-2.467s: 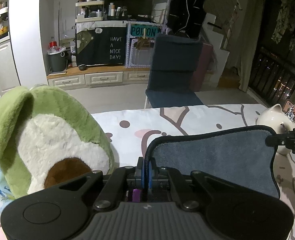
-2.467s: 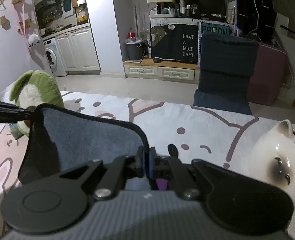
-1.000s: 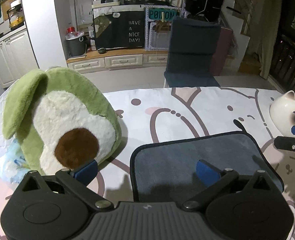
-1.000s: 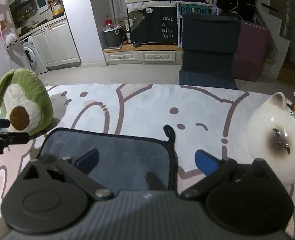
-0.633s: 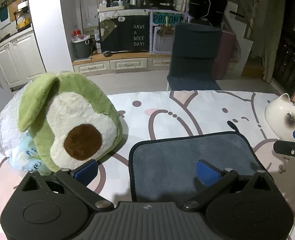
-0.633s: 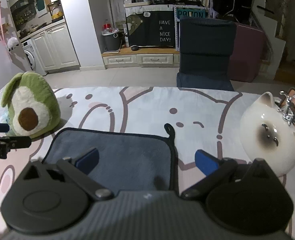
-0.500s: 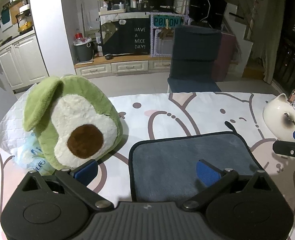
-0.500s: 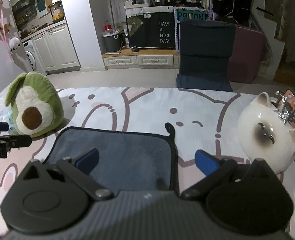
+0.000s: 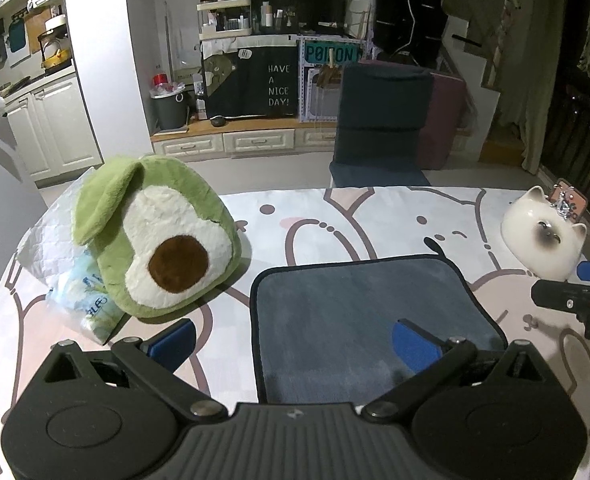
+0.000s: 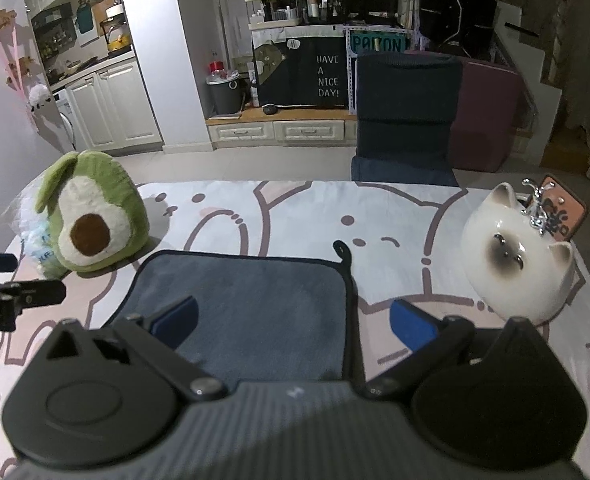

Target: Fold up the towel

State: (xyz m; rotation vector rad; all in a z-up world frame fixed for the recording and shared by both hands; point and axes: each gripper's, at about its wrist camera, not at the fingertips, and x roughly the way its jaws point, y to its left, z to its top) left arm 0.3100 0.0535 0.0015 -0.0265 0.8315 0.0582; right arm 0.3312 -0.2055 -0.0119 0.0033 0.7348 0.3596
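A big room with white cupboards [image 9: 55, 128] and a dark chair [image 9: 383, 120] sits behind a table [image 9: 335, 216] with a cartoon cloth. The gray towel [image 9: 359, 312] lies flat on it, between an avocado plush [image 9: 155, 236] and a white cat jar [image 9: 543, 236]. The left gripper [image 9: 295, 340] and right gripper [image 10: 293, 322] are wide open, holding nothing.

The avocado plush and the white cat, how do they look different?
The avocado plush is soft, fuzzy and green with a brown pit; the cat is white, smooth and glossy with a dark face. The plush sits left of the towel, against a plastic pack; the cat sits to the right, in front of an orange card. Both are rounded and rest on the patterned cloth.
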